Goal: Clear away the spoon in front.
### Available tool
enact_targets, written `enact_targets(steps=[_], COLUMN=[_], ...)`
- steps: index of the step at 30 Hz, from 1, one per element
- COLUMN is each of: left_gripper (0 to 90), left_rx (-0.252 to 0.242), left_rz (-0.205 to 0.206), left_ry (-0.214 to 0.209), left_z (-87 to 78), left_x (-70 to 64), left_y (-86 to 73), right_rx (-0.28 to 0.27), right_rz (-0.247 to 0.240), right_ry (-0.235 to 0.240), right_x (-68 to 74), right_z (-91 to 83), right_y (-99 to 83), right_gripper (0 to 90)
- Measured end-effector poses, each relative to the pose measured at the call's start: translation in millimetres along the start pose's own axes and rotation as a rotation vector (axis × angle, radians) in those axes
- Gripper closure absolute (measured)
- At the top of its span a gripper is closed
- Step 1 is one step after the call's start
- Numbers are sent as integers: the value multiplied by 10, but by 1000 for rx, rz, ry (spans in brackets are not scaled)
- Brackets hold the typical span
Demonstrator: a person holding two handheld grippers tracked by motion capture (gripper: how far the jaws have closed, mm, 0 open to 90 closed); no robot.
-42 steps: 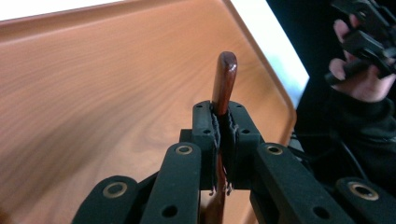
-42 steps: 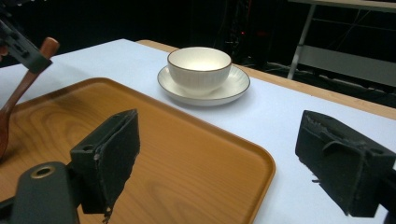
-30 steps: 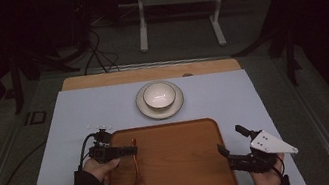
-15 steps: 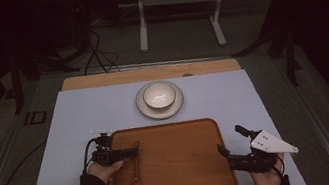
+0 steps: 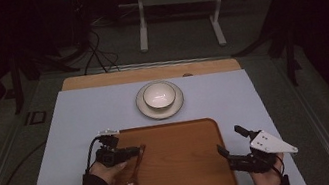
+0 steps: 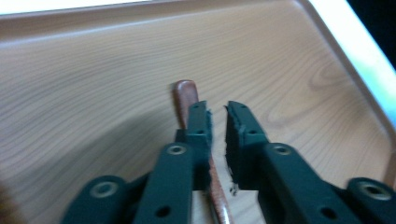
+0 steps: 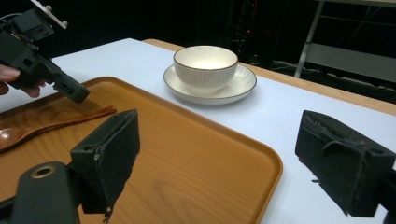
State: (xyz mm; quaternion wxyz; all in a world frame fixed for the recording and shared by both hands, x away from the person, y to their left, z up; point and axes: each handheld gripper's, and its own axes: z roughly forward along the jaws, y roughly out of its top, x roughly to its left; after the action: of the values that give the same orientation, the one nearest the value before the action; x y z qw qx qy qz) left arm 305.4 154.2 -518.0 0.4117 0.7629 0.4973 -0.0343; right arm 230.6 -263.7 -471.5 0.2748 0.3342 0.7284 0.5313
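Wooden spoon (image 5: 133, 176) is lying in the wooden tray (image 5: 185, 170), and the left gripper (image 6: 217, 123) is straddling its handle, jaws barely apart, not clamping. Right gripper (image 7: 219, 154) is sitting wide open, empty, at the tray's edge. White bowl (image 5: 159, 95) is sitting on its saucer (image 5: 143, 107) behind.

Brown wooden spoon (image 5: 133, 175) flat on tray, handle toward bowl side
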Motion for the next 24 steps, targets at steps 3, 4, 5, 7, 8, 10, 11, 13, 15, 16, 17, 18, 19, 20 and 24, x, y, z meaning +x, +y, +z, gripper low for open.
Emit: enact_targets(steps=[3, 4, 5, 7, 8, 10, 11, 13, 15, 16, 17, 18, 19, 20, 24], left_gripper=[887, 888, 889, 889, 889, 889, 889, 888, 888, 888, 888, 888, 888, 888, 887], left_rx=[17, 21, 25, 38, 43, 53, 59, 65, 70, 69, 69, 69, 68, 69, 73], left_rz=[4, 12, 14, 22, 21, 29, 25, 23, 31, 35, 26, 22, 24, 19, 17], left_ry=[-19, -25, -30, -33, -33, -32, -31, -28, -17, -9, -9, -2, 6, 4, 27], left_z=[51, 76, 101, 156, 186, 235, 255, 289, 310, 320, 324, 326, 327, 326, 327], left_x=[-28, -42, -55, -83, -94, -104, -104, -100, -97, -92, -78, -68, -59, -47, -9], left_y=[19, 23, 28, 38, 44, 55, 59, 64, 69, 71, 75, 77, 78, 80, 72], right_rx=[1, 1, 1, 3, 3, 3, 3, 3, 3, 3, 3, 3, 2, 3, 3], right_rz=[-1, 0, 1, 1, 2, 1, 3, 3, 3, 3, 3, 3, 3, 3, 4], right_ry=[1, 1, 2, 2, 3, 5, 5, 6, 6, 7, 7, 8, 8, 7, 9], right_x=[1, 1, 0, 0, -1, -2, -2, -4, -6, -6, -6, -6, -6, -5, -8], right_z=[1, 1, 1, 2, 3, 2, 2, 2, 0, 0, 0, 1, 1, -1, 2], right_y=[0, 0, 0, -2, -2, -3, -3, -4, -4, -4, -4, -4, -3, -2, -4], right_gripper=[139, 139, 139, 139, 140, 140, 140, 140, 140, 140, 140, 140, 140, 140, 141])
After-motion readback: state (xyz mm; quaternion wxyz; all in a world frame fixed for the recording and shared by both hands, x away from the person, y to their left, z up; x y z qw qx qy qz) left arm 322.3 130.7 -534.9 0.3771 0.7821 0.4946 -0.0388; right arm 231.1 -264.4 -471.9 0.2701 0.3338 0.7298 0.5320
